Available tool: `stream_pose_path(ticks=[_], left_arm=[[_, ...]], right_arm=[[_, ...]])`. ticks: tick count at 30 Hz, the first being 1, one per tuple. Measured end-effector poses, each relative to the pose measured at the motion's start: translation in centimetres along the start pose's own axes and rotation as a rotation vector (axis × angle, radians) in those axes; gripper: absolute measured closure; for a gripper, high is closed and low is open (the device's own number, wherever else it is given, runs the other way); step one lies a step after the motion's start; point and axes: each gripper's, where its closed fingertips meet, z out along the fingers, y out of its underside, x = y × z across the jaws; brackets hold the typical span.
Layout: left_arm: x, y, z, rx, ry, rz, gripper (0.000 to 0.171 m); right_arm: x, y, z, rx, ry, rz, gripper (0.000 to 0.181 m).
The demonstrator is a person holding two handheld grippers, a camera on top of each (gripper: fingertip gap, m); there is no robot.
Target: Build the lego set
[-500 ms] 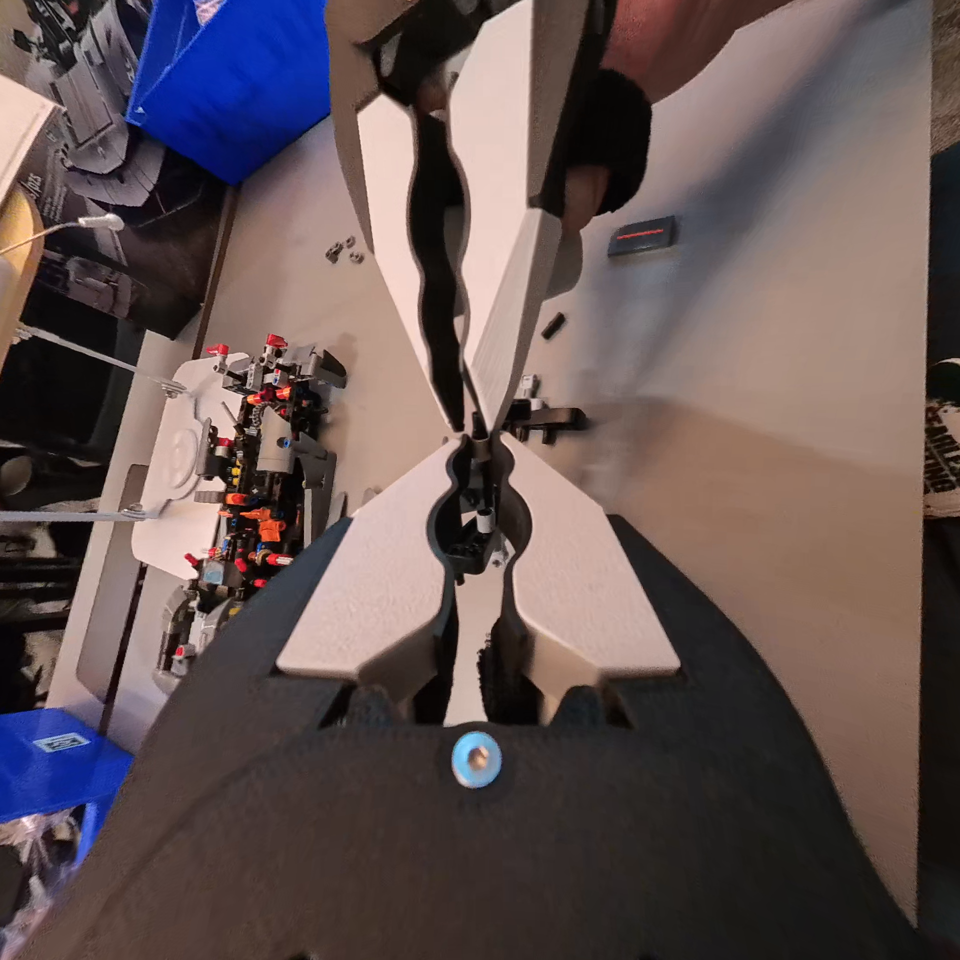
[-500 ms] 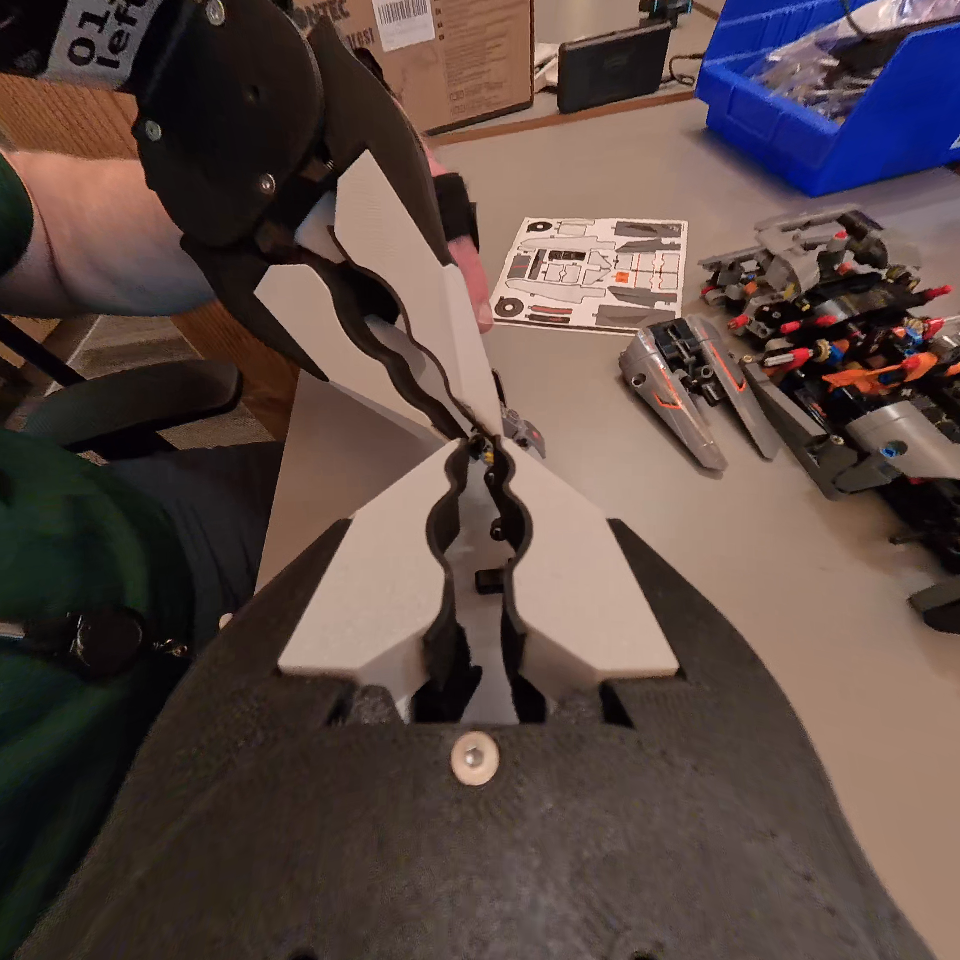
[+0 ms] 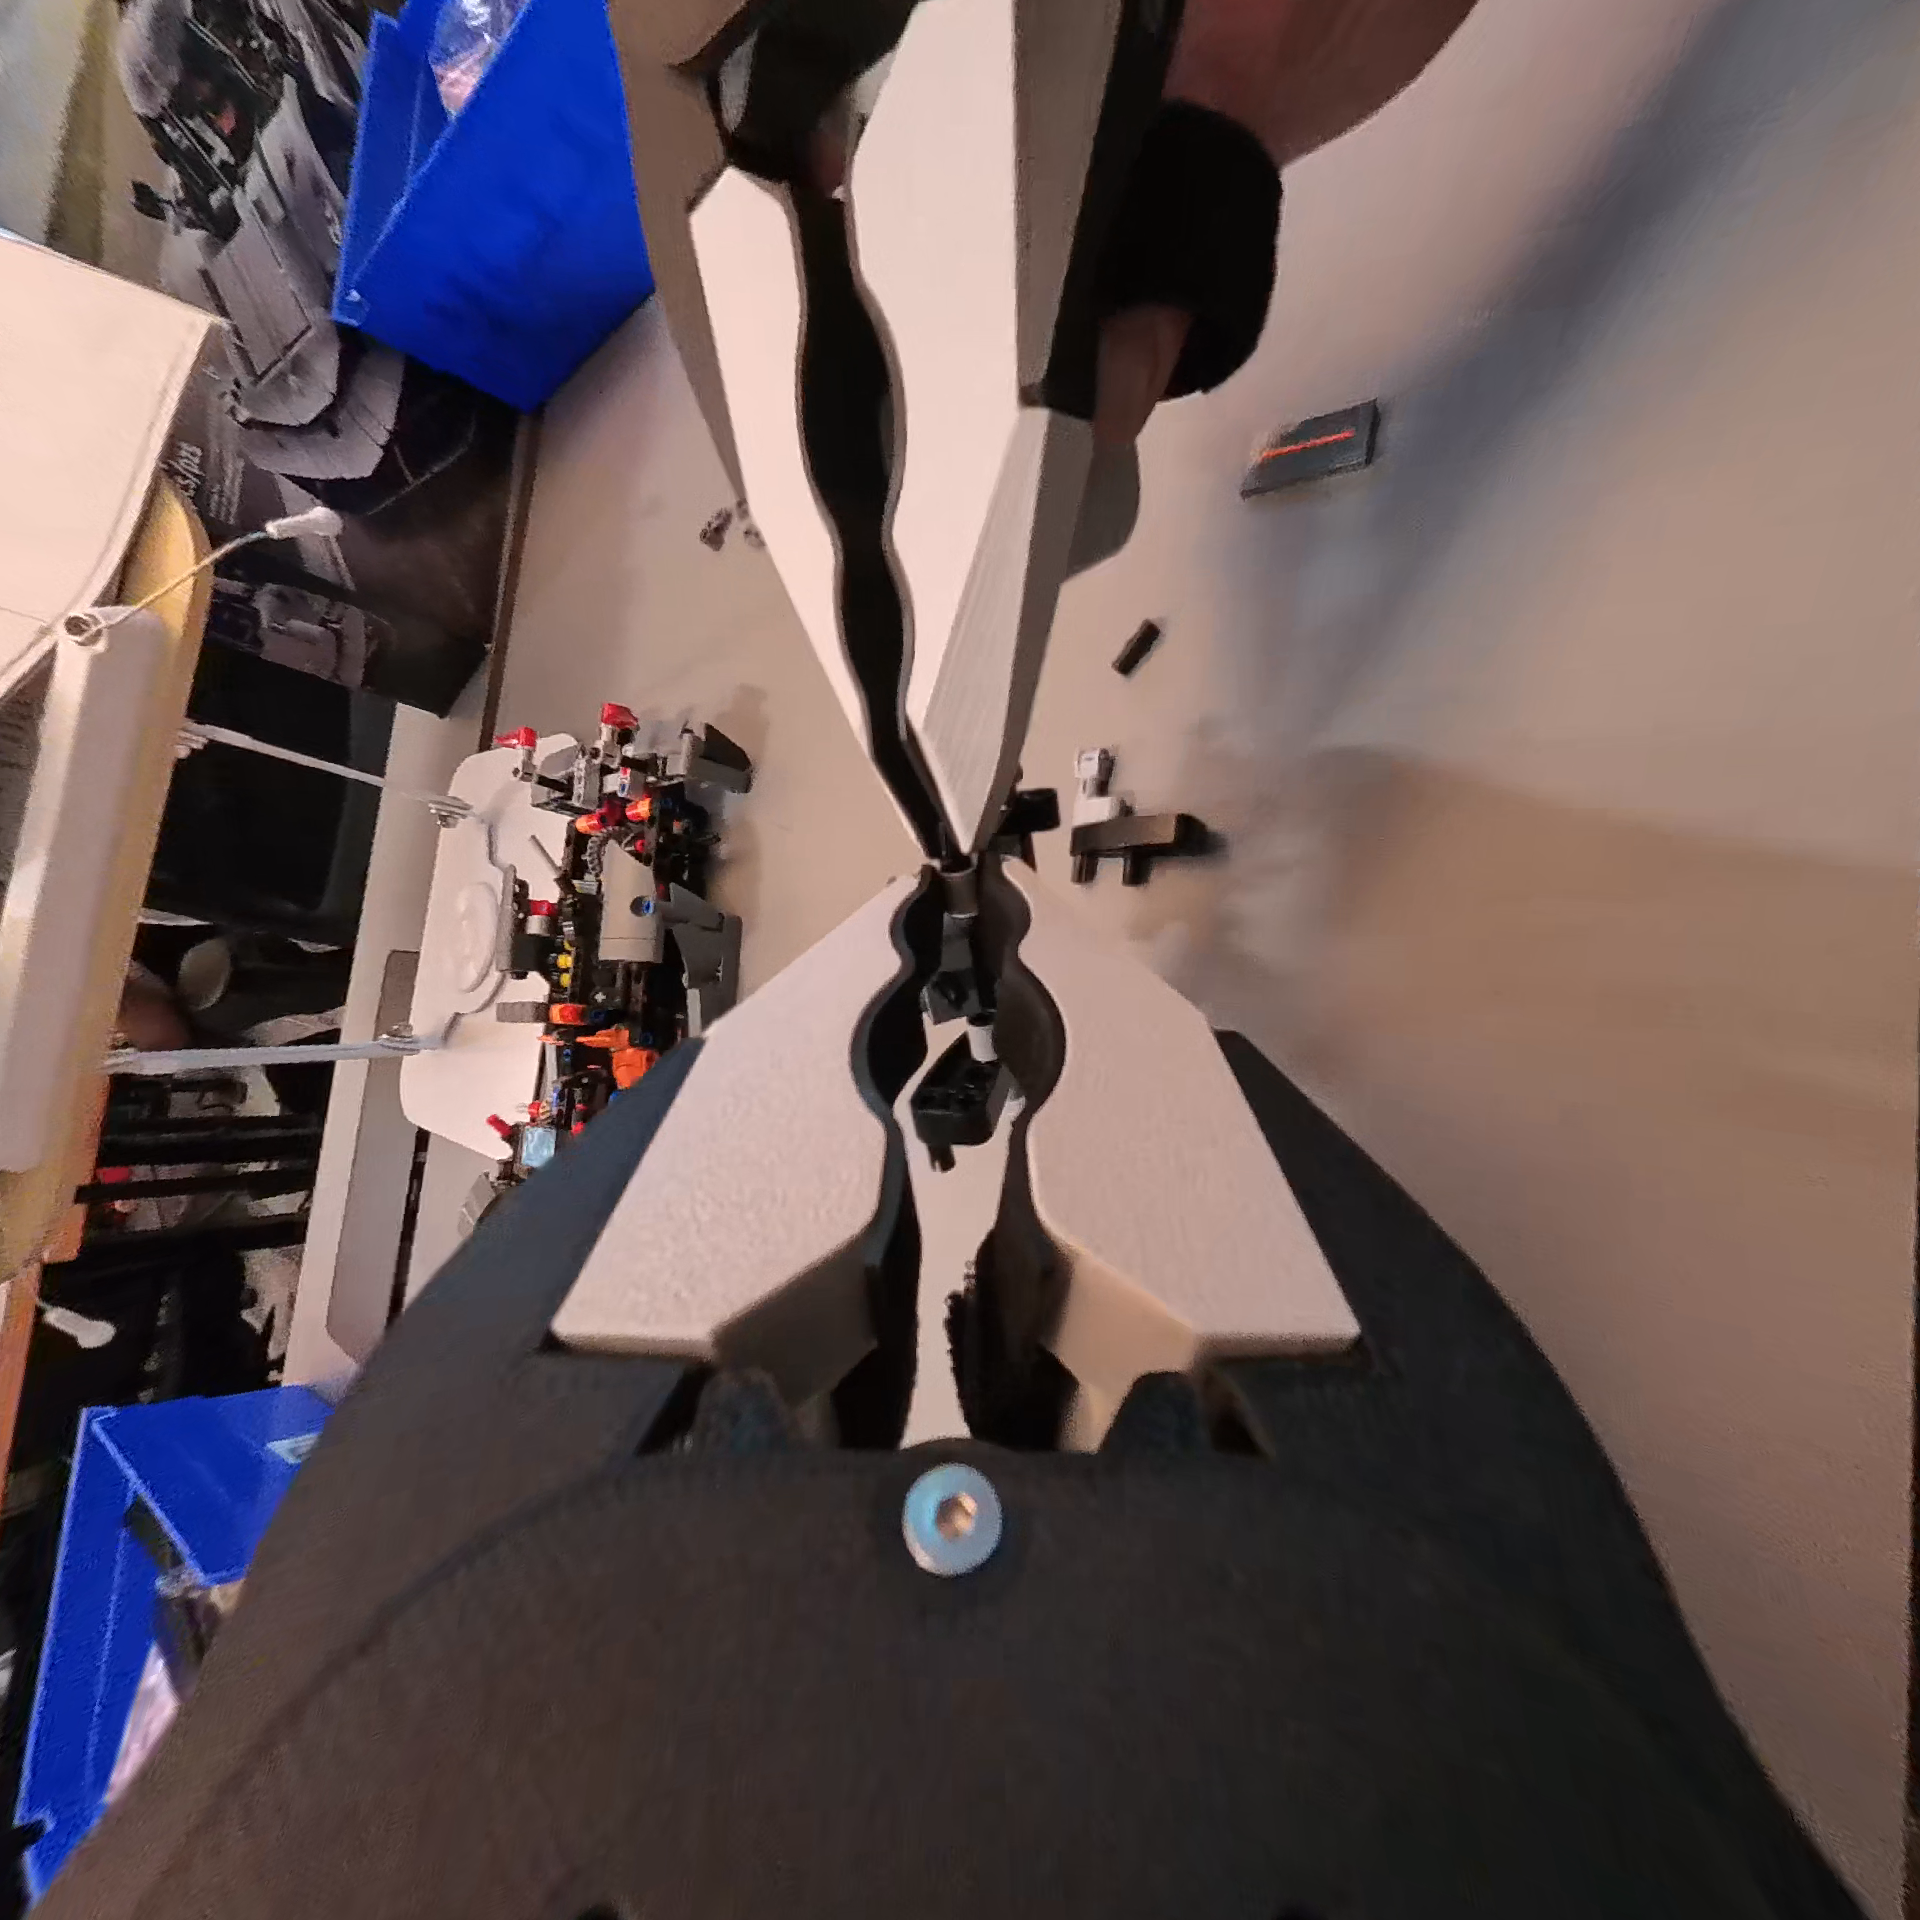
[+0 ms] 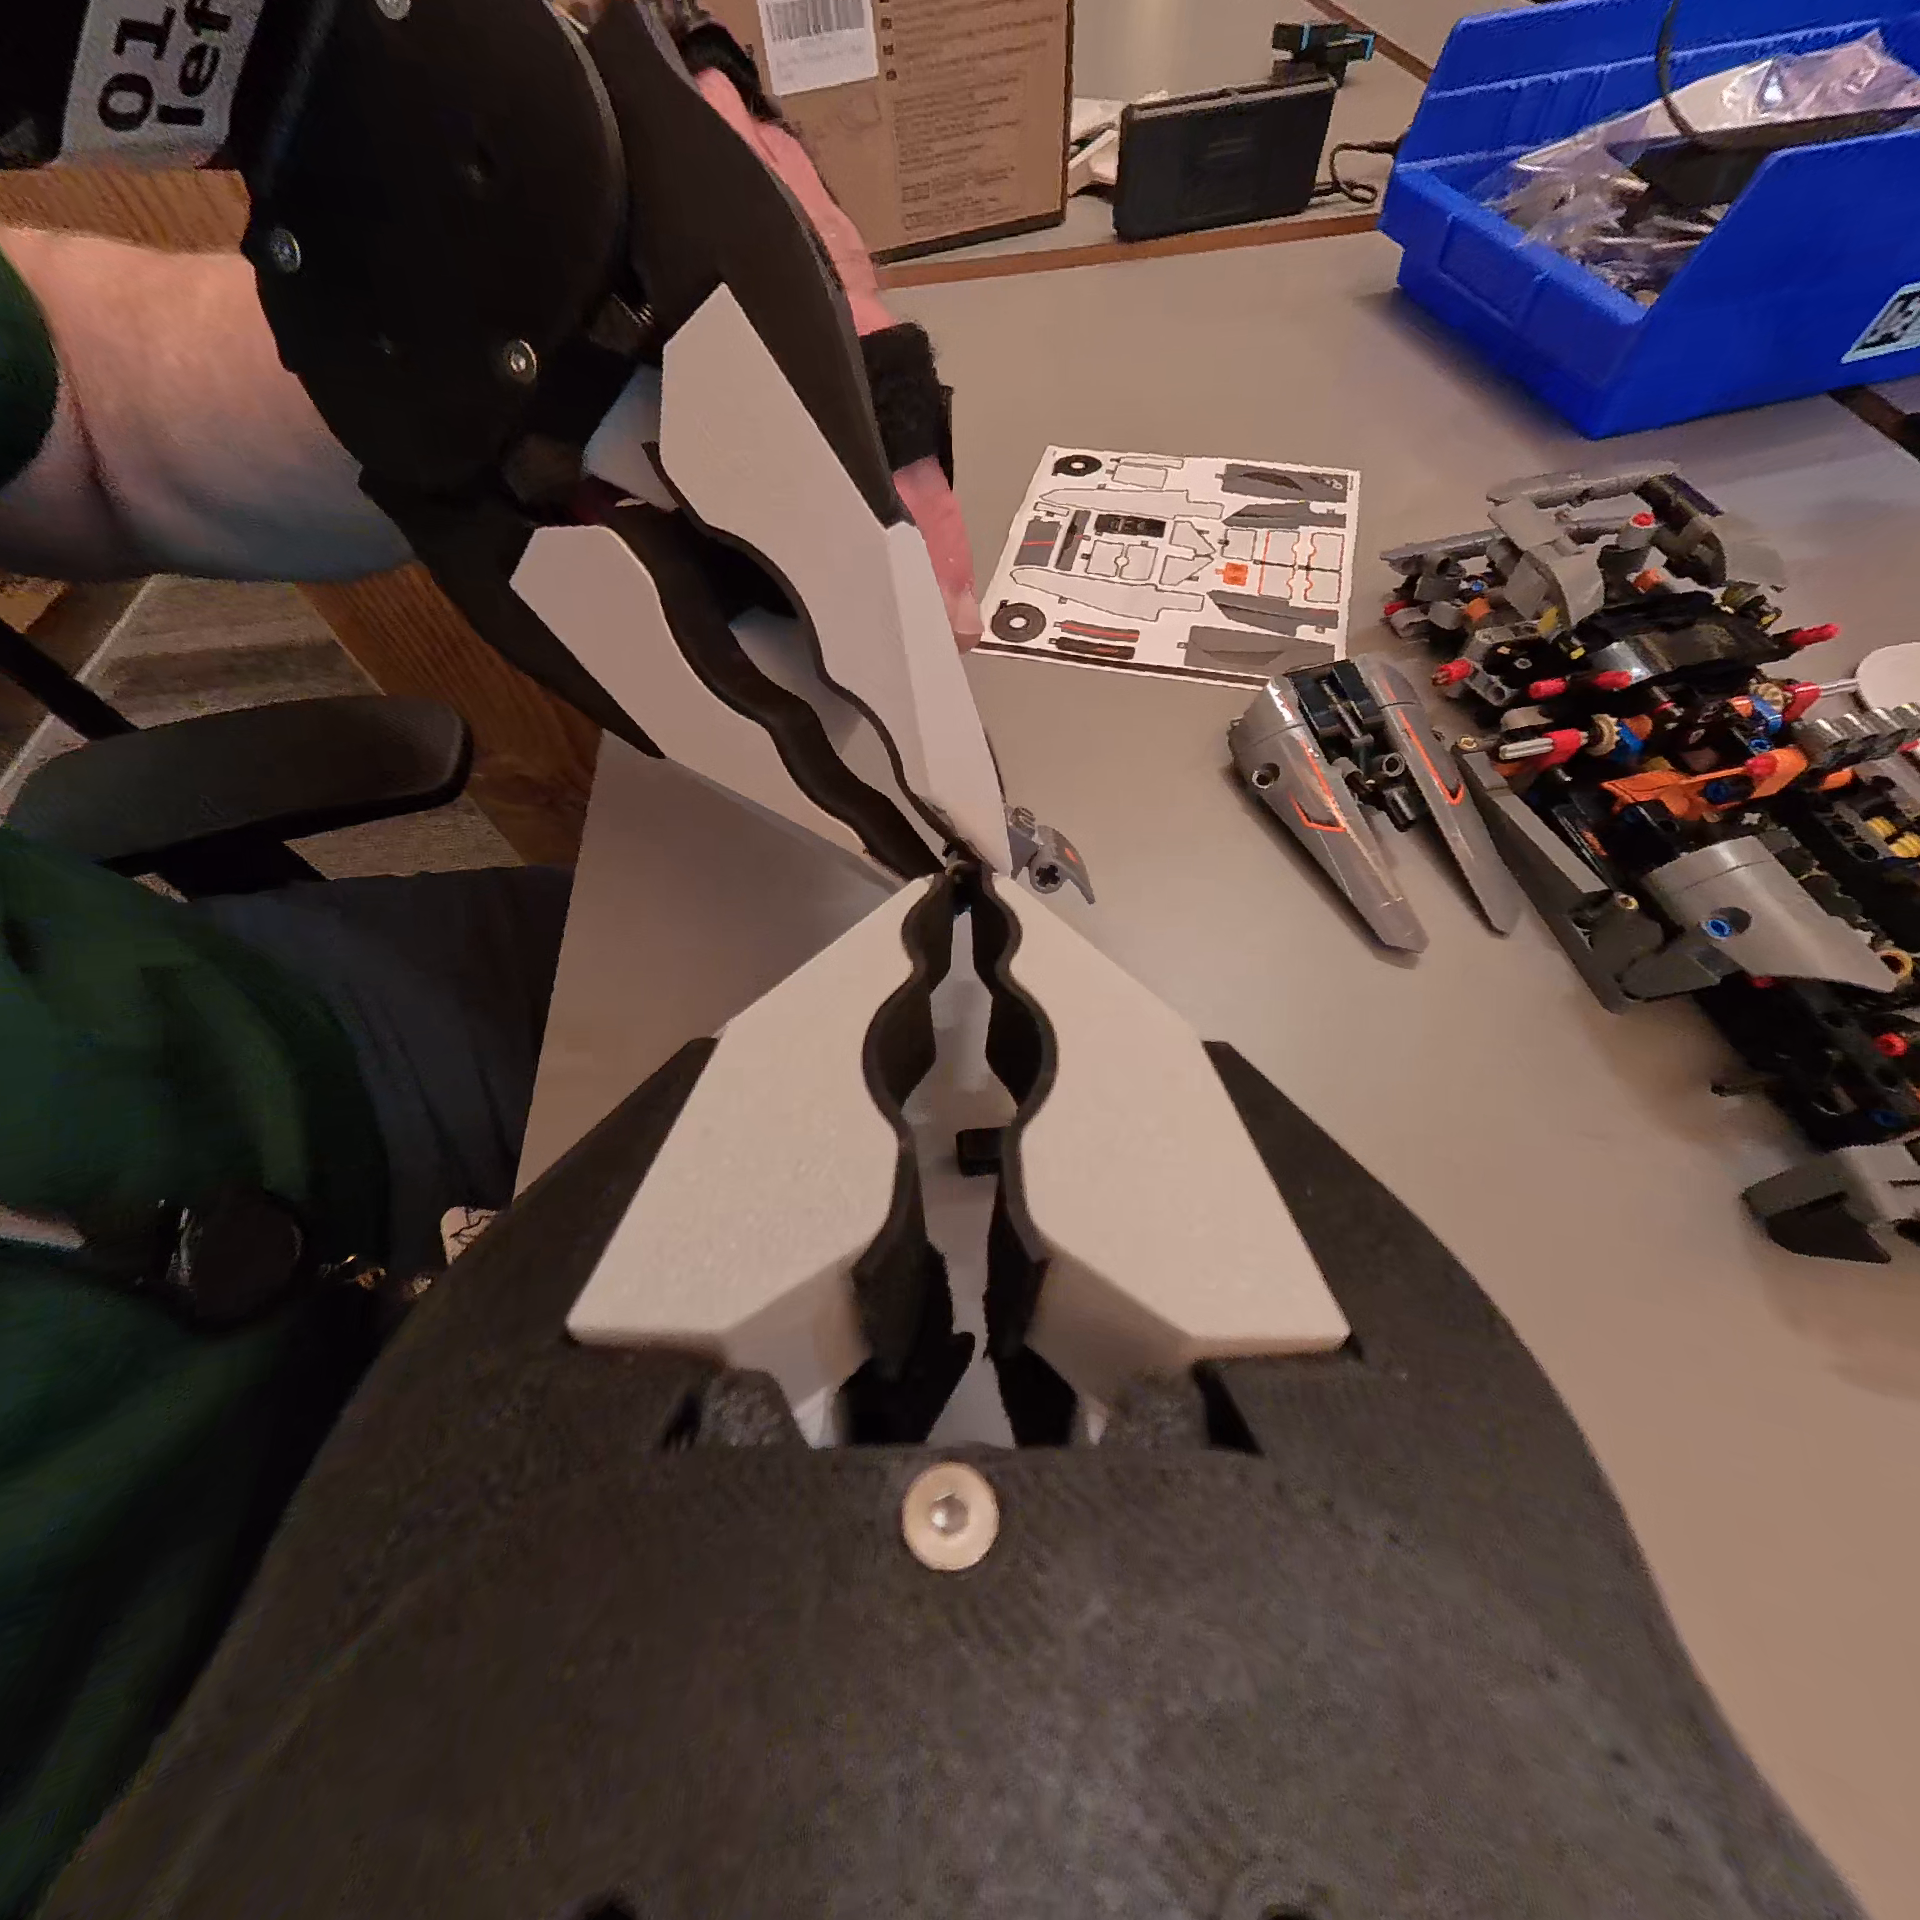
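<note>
A: Surface, room?
B: Grey table [image 4: 1299, 1195]. Blue bin [image 4: 1683, 260] at 1 o'clock in right view, cardboard box [image 4: 935, 114] at 12, sticker sheet [image 4: 1174, 566] flat, half-built lego car [image 4: 1683, 790] at 3. Chair armrest [image 4: 239, 769] at 9.
A: Grippers?
B: Left gripper [image 3: 954, 883] clamped on a small grey-black lego subassembly [image 3: 961, 997]. Right gripper [image 4: 961, 883] pinched tip-to-tip on the same piece's end; both over the table's near edge, tips meeting.
A: Loose parts?
B: Black bracket [image 3: 1132, 836] at 2 o'clock, dark tile [image 3: 1311, 449] further.
A: Versus earlier?
B: Practically the same; both grips unchanged, car unmoved.
</note>
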Motion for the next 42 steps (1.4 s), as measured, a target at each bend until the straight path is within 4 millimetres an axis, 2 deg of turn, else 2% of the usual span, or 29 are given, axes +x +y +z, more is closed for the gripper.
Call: stream_pose_path(ticks=[2,3,4,5,6,8,9,11,15,18,21,23,25,28,31,34,35,38,41,42], left_arm=[[0.1,-0.1,-0.1,-0.001,0.006,0.007,0.167],[0.0,0.7,0.0,-0.030,0.009,0.003,0.167],[-0.3,2.6,0.1,-0.109,-0.010,0.021,0.166],[-0.5,3.1,-0.2,-0.085,-0.011,-0.023,0.167],[-0.3,2.2,-0.8,-0.020,0.020,-0.078,0.167],[-0.8,1.3,-1.2,-0.066,-0.025,0.013,0.167],[-0.9,0.7,-1.2,-0.046,-0.025,-0.011,0.167],[-0.6,2.2,-0.5,-0.108,-0.022,0.018,0.167],[0.5,3.6,0.8,-0.141,-0.075,0.034,0.166],[1.5,4.3,1.4,-0.153,-0.149,0.077,0.166],[2.3,4.2,1.1,-0.155,-0.210,0.127,0.166],[3.1,4.2,1.1,-0.159,-0.232,0.154,0.165],[3.9,4.3,1.1,-0.161,-0.238,0.173,0.164],[4.8,4.8,1.2,-0.172,-0.229,0.159,0.162],[5.5,4.7,1.3,-0.158,-0.226,0.135,0.159],[6.1,4.3,0.9,-0.123,-0.186,0.104,0.145],[6.2,4.1,0.7,-0.114,-0.182,0.098,0.145],[5.9,3.7,-0.3,-0.082,-0.168,0.068,0.141],[4.1,4.8,-0.9,-0.097,-0.136,0.005,0.130],[4.1,5.4,-0.7,-0.109,-0.075,-0.023,0.128]], right_arm=[[0.0,0.0,-0.3,0.016,-0.022,0.022,0.180],[0.2,-0.3,-1.1,0.042,-0.026,0.038,0.180],[0.8,-0.9,-2.5,0.084,-0.017,0.059,0.180],[1.5,-1.3,-3.9,0.117,-0.008,0.080,0.180],[2.0,-0.9,-4.5,0.102,0.001,0.083,0.180],[2.1,0.2,-4.5,0.053,0.009,0.080,0.180],[1.8,0.9,-4.4,0.018,0.004,0.064,0.179],[2.3,3.1,-4.2,-0.104,0.074,-0.022,0.180],[1.3,6.9,-3.2,-0.264,0.080,-0.105,0.179],[1.2,8.7,-2.6,-0.333,0.105,-0.135,0.179],[0.8,10.5,-2.0,-0.407,0.100,-0.169,0.178],[0.5,11.1,-1.9,-0.432,0.086,-0.157,0.168],[0.3,10.9,-2.0,-0.425,0.073,-0.128,0.157],[0.6,9.8,-2.4,-0.401,0.083,-0.112,0.152],[0.7,8.7,-1.4,-0.387,0.070,-0.099,0.139],[1.4,8.6,0.1,-0.418,0.064,-0.098,0.128],[1.7,8.7,0.5,-0.435,0.062,-0.096,0.125],[2.4,9.5,1.3,-0.494,0.055,-0.107,0.124],[1.8,9.6,1.8,-0.507,0.002,-0.071,0.133],[1.8,9.6,1.9,-0.505,0.001,-0.069,0.138]])
